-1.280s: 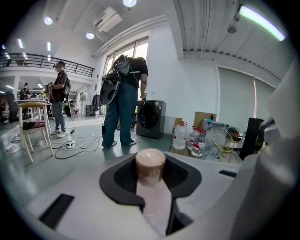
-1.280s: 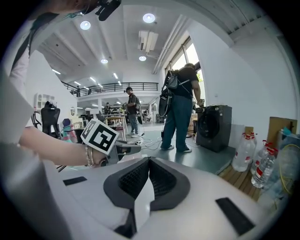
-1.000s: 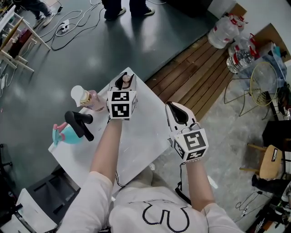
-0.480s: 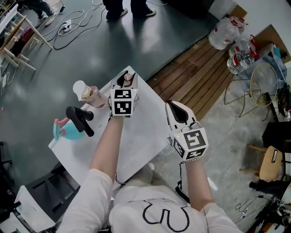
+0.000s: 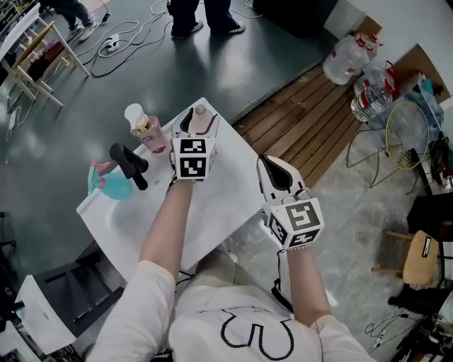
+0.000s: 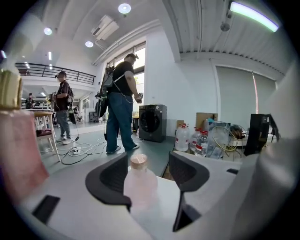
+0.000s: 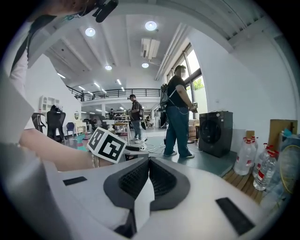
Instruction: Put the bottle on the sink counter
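A small pale pink bottle (image 5: 200, 121) with a tan cap stands upright on the white sink counter (image 5: 216, 205), near its far corner. My left gripper (image 5: 197, 119) is around the bottle and its jaws are opening. In the left gripper view the bottle (image 6: 139, 185) sits between the dark pads with a gap on its right side, so the pads do not press on it. My right gripper (image 5: 277, 174) hovers off the counter's right edge. Its pads (image 7: 140, 180) are pressed together with nothing between them.
A pink pump bottle (image 5: 146, 130), a black faucet (image 5: 129, 165) and a teal object (image 5: 107, 185) in the basin are to the left of the bottle. Wooden decking (image 5: 311, 117) and water jugs (image 5: 347, 53) lie to the right. A person's legs (image 5: 202, 13) stand beyond the counter.
The left gripper's jaws have spread away from the bottle, which stays standing on the counter. The right gripper has kept its place.
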Motion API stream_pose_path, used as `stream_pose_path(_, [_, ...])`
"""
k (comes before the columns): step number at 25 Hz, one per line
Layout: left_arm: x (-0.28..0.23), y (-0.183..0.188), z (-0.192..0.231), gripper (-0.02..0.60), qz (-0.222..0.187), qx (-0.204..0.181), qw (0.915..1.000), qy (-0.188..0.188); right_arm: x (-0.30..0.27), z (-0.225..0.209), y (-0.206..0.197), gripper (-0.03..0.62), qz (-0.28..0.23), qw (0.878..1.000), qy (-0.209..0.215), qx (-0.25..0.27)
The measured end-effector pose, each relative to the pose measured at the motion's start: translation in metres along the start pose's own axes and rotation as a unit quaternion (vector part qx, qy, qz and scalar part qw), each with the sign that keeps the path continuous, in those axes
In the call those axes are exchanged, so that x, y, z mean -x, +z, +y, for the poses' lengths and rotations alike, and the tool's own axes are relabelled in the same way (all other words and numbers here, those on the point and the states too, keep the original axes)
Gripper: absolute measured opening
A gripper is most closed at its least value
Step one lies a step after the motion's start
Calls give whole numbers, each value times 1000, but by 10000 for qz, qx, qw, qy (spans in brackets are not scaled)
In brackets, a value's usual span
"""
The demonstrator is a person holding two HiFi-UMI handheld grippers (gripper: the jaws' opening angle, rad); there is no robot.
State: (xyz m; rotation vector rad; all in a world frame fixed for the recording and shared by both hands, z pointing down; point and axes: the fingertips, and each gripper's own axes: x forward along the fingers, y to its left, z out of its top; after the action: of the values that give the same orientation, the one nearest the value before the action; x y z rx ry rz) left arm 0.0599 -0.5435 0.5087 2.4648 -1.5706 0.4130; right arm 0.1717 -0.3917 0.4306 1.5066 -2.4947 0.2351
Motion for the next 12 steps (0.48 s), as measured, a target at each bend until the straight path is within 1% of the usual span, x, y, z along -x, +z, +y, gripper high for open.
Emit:
stream_pose_path(5, [43,16,-8,268,-145,-137,9998,67,31,16,14,28,-181,9998,5,46])
stream_pose_path(9, [81,32,-19,268,-320,-243,9992,-81,55,29,27,28,-335,9994,-23,117])
stream_pose_path(12, [110,47,-24,268,-513,-326,9981,-56,72,38,38,28,-474,9986,-80,199])
